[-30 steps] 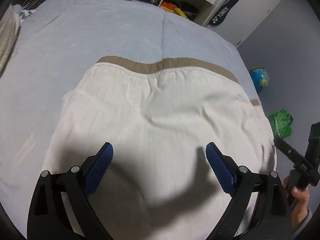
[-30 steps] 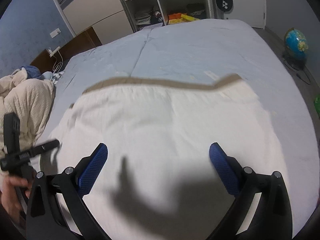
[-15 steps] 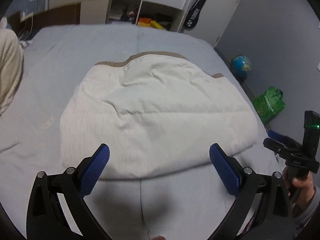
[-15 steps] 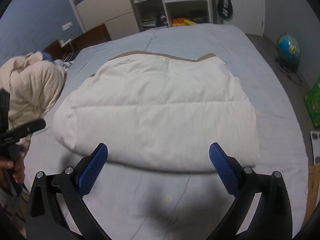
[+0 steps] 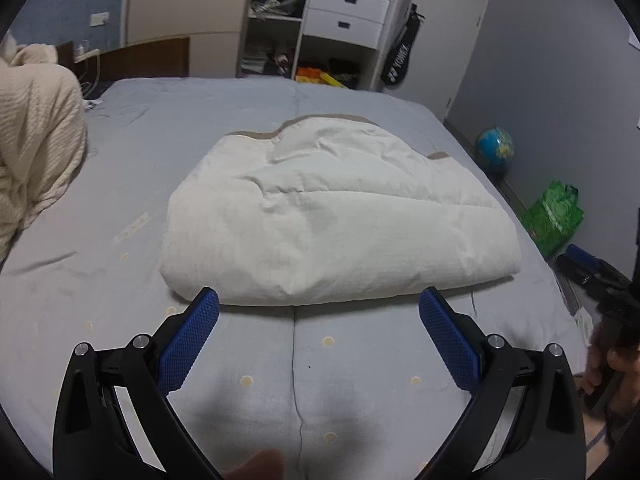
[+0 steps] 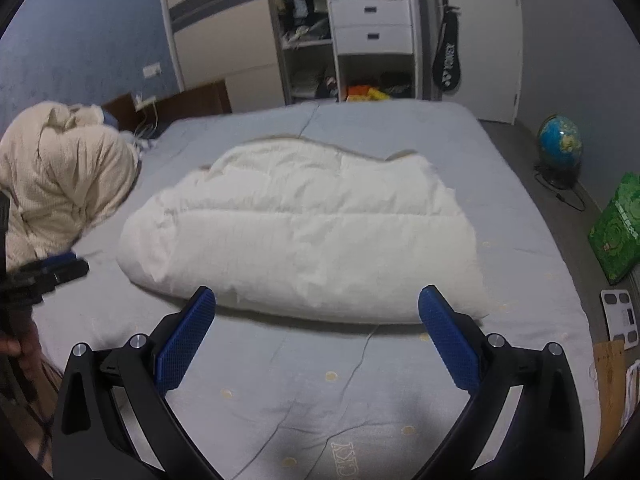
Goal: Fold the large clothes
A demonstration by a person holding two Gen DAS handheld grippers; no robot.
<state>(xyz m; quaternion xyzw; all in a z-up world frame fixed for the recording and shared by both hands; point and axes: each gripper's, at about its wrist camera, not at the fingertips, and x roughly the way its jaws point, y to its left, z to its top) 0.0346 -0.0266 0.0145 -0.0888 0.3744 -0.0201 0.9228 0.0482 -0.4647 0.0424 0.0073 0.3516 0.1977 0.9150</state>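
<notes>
Each black hand-held gripper has blue textured pads.

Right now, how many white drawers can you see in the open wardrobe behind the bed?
2. The upper white drawer sits directly above the lower white drawer, stacked in the wardrobe's right section beyond the grey bed. Others may be hidden behind the clutter.

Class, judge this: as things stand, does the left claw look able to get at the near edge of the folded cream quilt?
Probably yes. The left claw stands open and empty, and only bare grey bedsheet lies between it and the quilt's near edge.
</notes>
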